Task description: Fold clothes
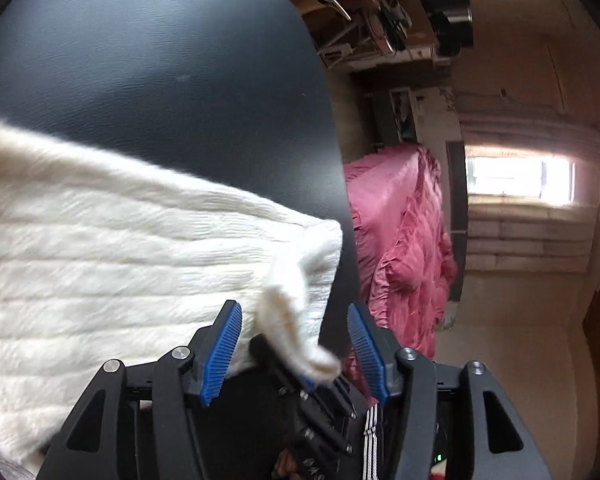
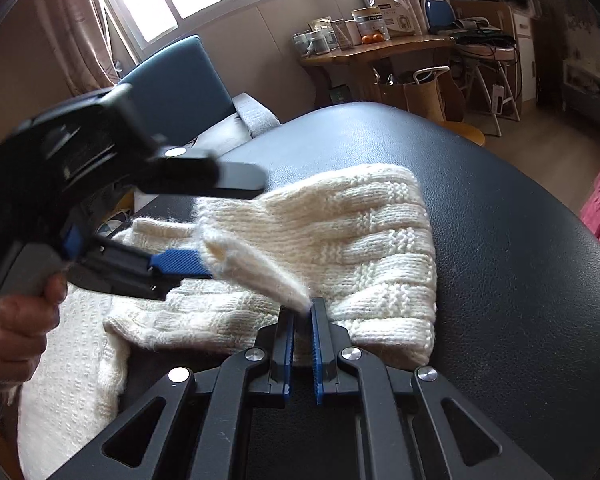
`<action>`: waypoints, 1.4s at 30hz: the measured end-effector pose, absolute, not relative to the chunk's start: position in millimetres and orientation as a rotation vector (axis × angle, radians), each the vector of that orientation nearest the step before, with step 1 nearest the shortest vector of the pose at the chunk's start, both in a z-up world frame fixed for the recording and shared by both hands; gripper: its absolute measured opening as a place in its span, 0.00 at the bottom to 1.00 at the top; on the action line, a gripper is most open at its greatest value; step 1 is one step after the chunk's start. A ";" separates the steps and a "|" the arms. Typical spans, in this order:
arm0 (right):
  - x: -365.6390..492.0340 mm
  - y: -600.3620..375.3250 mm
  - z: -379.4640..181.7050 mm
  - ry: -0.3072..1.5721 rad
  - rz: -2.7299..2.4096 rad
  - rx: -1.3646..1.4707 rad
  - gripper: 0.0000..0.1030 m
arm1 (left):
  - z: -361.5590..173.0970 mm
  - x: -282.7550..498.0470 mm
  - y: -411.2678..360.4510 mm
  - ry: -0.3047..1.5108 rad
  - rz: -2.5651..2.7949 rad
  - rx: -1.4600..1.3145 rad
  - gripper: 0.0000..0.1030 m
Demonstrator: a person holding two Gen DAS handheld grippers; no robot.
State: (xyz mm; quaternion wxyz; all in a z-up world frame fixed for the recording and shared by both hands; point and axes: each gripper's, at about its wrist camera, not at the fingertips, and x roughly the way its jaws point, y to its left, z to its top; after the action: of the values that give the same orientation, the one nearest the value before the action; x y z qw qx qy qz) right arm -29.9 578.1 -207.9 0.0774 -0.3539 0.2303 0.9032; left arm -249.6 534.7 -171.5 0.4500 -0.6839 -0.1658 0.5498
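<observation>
A cream knitted sweater [image 2: 364, 240] lies partly folded on a black leather surface [image 2: 520, 280]. My right gripper [image 2: 302, 308] is shut on a thin corner of the sweater, lifted just above the folded pile. My left gripper [image 2: 232, 224] comes in from the left and is blurred. Its jaws are open around the same raised flap, one finger above it and one blue pad [image 2: 176, 262] below. In the left wrist view my left gripper [image 1: 296, 340] stands wide open, with the sweater [image 1: 120, 260] corner and the right gripper's tip between its fingers.
A person's hand [image 2: 16, 320] holds the left gripper's handle. A blue chair [image 2: 180, 76] and a wooden table [image 2: 380, 50] with jars stand behind the black surface. A pink bedcover [image 1: 400, 248] lies beyond the surface's edge.
</observation>
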 end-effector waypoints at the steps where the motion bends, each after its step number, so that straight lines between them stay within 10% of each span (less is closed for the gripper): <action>1: -28.6 579.2 -206.9 0.703 2.699 -1.052 0.08 | -167.1 -245.4 541.1 -0.348 1.387 -1.665 0.20; 4: -24.7 582.6 -204.0 0.742 2.680 -1.028 0.15 | -151.8 -235.7 547.8 -0.235 1.444 -1.594 0.05; 8: 5.5 595.1 -183.7 1.053 2.684 -0.830 0.86 | -122.6 -241.9 528.9 -0.289 1.479 -1.510 0.05; 10: 15.7 596.0 -180.4 1.253 2.688 -0.776 0.97 | -101.3 -251.8 511.5 -0.328 1.513 -1.459 0.05; 17: 13.7 566.0 -196.4 2.186 2.568 -0.617 1.00 | -4.3 -298.2 410.4 -0.500 1.638 -1.281 0.05; 22: -28.1 517.3 -210.5 2.509 2.408 -0.603 1.00 | 58.5 -319.6 312.7 -0.596 1.743 -1.137 0.05; 32: -105.9 446.8 -225.6 2.575 2.267 -0.753 1.00 | 70.3 -324.9 127.3 -0.709 1.888 -1.024 0.05; 42: -120.2 435.7 -239.2 2.338 2.290 -0.953 1.00 | -86.7 -327.6 -17.8 -0.853 2.037 -1.280 0.05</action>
State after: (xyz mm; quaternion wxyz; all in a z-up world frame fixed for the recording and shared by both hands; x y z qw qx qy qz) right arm -120.2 435.6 -239.2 -0.1332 -0.2770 0.6798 0.6659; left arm -327.6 -17.8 -86.7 0.2904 -0.4799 -0.3198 0.7636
